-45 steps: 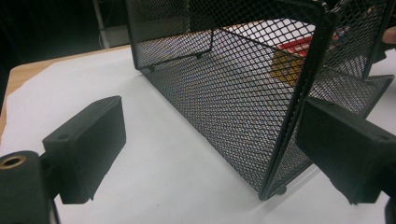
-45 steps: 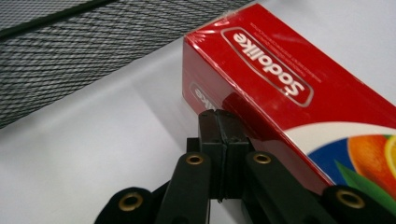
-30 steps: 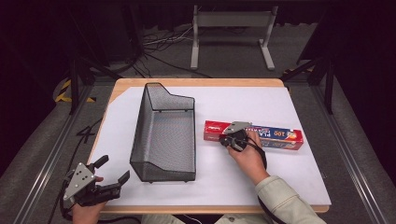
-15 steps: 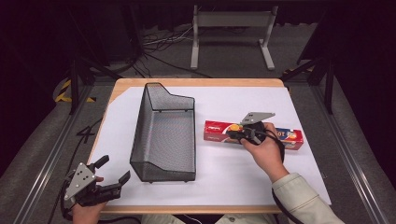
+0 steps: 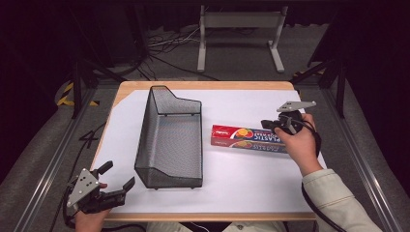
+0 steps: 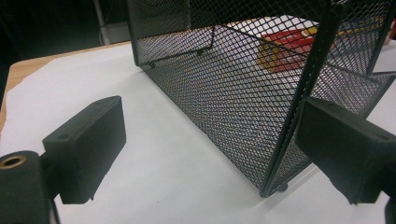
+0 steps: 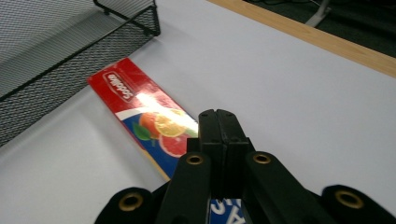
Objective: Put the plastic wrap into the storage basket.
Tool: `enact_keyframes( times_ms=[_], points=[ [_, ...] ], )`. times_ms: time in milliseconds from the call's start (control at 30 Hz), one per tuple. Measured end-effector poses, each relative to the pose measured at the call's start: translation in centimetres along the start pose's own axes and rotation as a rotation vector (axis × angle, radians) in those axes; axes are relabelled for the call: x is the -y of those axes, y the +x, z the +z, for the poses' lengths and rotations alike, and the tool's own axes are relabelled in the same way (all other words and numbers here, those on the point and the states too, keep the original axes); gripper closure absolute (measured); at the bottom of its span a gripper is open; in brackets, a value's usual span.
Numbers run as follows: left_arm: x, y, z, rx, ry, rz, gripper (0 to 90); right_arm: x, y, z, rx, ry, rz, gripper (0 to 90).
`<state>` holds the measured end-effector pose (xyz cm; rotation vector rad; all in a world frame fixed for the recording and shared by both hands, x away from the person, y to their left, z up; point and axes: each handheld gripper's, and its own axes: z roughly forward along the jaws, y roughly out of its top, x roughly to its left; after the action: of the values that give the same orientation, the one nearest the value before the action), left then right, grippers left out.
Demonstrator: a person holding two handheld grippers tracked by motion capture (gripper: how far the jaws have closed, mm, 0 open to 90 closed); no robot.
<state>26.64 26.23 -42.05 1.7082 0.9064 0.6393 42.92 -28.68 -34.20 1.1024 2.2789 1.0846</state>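
Note:
A long red and blue plastic wrap box (image 5: 251, 138) lies flat on the white table cover, right of a black wire mesh basket (image 5: 170, 140). My right gripper (image 5: 269, 125) hovers over the box's right half, its jaws shut with nothing between them. From the right gripper view the closed jaws (image 7: 218, 122) sit just above the box (image 7: 144, 116). My left gripper (image 5: 118, 182) rests at the table's front left corner, open and empty. In its own view the two pads (image 6: 88, 144) stand wide apart, facing the basket's near corner (image 6: 289, 140).
The white cover (image 5: 251, 174) spreads over a wooden table with its front edge (image 5: 208, 216) near me. A metal stand (image 5: 239, 29) and cables lie on the floor beyond the table. Bare cover lies in front of the box and basket.
My right gripper has slid to the right along the box, from its left end to its right half. The left gripper has stayed put.

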Motion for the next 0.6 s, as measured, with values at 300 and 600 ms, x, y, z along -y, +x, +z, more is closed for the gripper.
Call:
enact_keyframes(
  times_ms=[300,600],
  points=[
    [0.0,0.0,0.1,-0.002,0.001,0.001,9.4,0.1,-3.7,-1.3,0.079,0.026,0.045,90.0],
    [0.0,0.0,0.2,-0.001,0.003,0.002,9.4,0.6,-6.7,-1.7,0.145,0.049,0.083,90.0]
  ],
)
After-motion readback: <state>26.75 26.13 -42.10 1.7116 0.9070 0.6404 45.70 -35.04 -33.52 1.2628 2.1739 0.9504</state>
